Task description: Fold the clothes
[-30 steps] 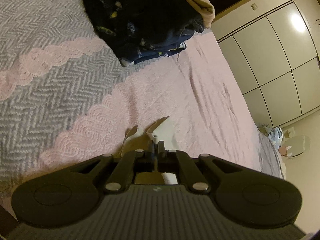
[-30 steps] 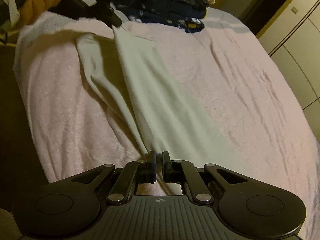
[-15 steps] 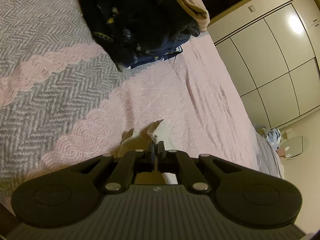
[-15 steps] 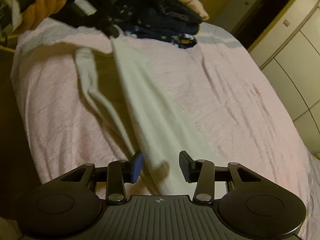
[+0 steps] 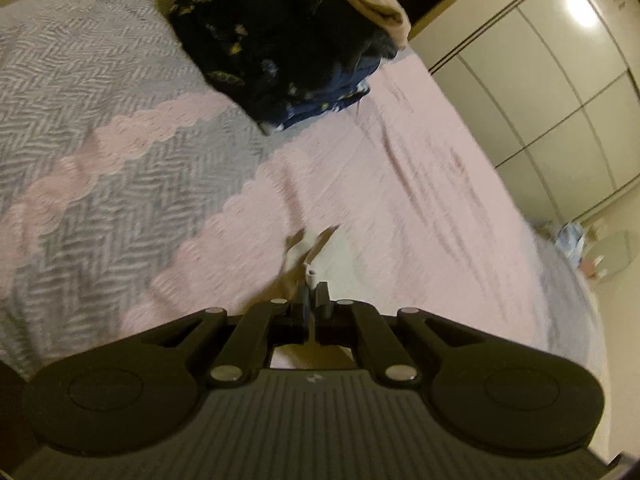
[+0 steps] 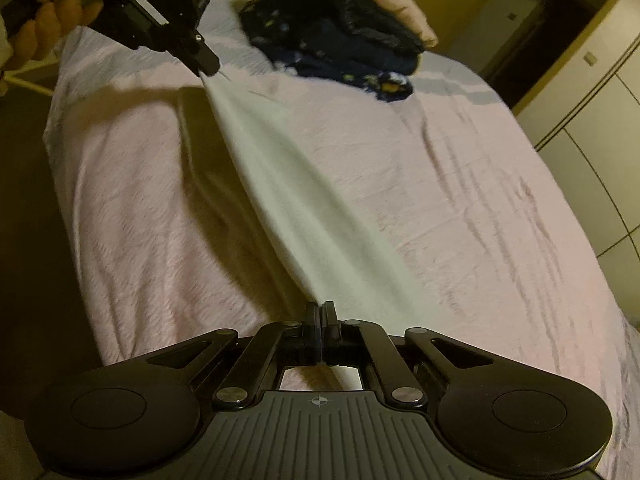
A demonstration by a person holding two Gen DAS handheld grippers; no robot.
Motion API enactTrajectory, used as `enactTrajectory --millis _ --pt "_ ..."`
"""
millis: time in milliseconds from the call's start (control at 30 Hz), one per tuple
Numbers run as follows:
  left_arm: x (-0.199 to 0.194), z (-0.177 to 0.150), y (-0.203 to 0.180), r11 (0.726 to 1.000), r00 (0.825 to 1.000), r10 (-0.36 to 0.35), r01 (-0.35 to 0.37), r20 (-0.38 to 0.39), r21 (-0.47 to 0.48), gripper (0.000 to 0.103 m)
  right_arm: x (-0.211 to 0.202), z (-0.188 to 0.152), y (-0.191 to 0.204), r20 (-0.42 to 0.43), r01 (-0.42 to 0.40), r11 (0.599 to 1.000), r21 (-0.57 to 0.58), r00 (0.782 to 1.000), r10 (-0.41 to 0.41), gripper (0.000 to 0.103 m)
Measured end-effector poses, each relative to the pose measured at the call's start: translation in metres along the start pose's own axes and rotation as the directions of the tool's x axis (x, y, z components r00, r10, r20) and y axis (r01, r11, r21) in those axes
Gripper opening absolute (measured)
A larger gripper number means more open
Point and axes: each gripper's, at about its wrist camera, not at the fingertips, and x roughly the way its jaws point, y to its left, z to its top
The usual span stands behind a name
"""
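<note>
Both hand-held grippers are clamping the same pale garment (image 6: 304, 204), one at each end. Seen from the right wrist view, the right hand-held gripper (image 6: 321, 312) is pinching the near end of the cloth, its jaws pressed together with fabric emerging between them. The left hand-held gripper (image 6: 208, 65), gripped by the person's left hand (image 6: 44, 28), is clenching the far end, near the stack of dark folded clothes (image 6: 336, 40) with a beige piece on top. In the left wrist view, the left hand-held gripper (image 5: 311, 292) is showing its jaws nearly touching, with a small white tuft of cloth sticking out past them.

The garment is stretching as a long, taut band between the two grips, hanging above the pink bedspread (image 6: 480, 184) of the bed and casting a shadow on it; its right-hand side looks to be lying on the cover, though blur makes the contact uncertain. The whole length appears already doubled lengthwise into a narrow strip.

Judging from this, the step in hand is tensioning and smoothing the strip before a crosswise fold. The next move is probably calling for bringing one end over toward the other while both grips are holding firm, keeping the edges lined up, then lowering the cloth flat on the bed. A slack or uneven pull risks twisting the strip.
</note>
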Motion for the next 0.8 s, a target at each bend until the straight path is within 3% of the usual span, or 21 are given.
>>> enactTrajectory --millis 267,367,433,567,600,633,700,767,800 --pt "0.015 -0.014 0.007 0.996 0.997 0.069 -0.067 -0.041 0.063 0.000 0.018 -0.006 0.009 -0.062 -0.028 0.999 -0.023 0.998 0.026 0.000" --pt "0.009 -0.014 -0.001 0.988 0.996 0.081 -0.077 -0.029 0.133 0.000 0.020 -0.006 0.008 -0.082 -0.039 0.999 -0.026 0.996 0.036 0.000" --pt "0.017 -0.016 -0.002 0.978 0.990 0.116 -0.100 -0.077 0.183 0.001 0.021 -0.006 0.007 -0.094 -0.045 0.999 -0.024 0.995 0.043 0.001" --pt "0.017 -0.007 0.002 0.976 0.980 0.136 -0.108 -0.147 0.187 0.005 0.013 -0.006 -0.007 -0.109 -0.047 0.999 0.018 0.993 0.049 0.006" --pt "0.013 -0.003 0.001 0.975 0.977 0.145 -0.113 -0.157 0.194 0.009 0.010 -0.008 -0.013 -0.113 -0.037 0.998 0.042 0.993 0.042 0.012" --pt "0.008 0.003 0.000 0.973 0.973 0.157 -0.122 -0.170 0.198 0.011 0.006 -0.011 -0.020 -0.121 -0.013 0.998 0.061 0.992 0.021 0.028" --pt "0.001 0.014 -0.003 0.970 0.966 0.172 -0.133 -0.192 0.203 0.018 0.000 -0.018 -0.033 -0.138 0.035 0.994 0.099 0.990 -0.021 0.046" --pt "0.000 0.026 -0.011 0.970 0.968 0.158 -0.115 -0.195 0.216 0.020 -0.005 -0.026 -0.048 -0.160 0.085 0.984 0.157 0.985 -0.059 0.046" --pt "0.005 0.033 -0.018 0.968 0.971 0.150 -0.105 -0.189 0.226 0.023 -0.003 -0.033 -0.061 -0.183 0.114 0.964 0.241 0.981 -0.071 0.046"
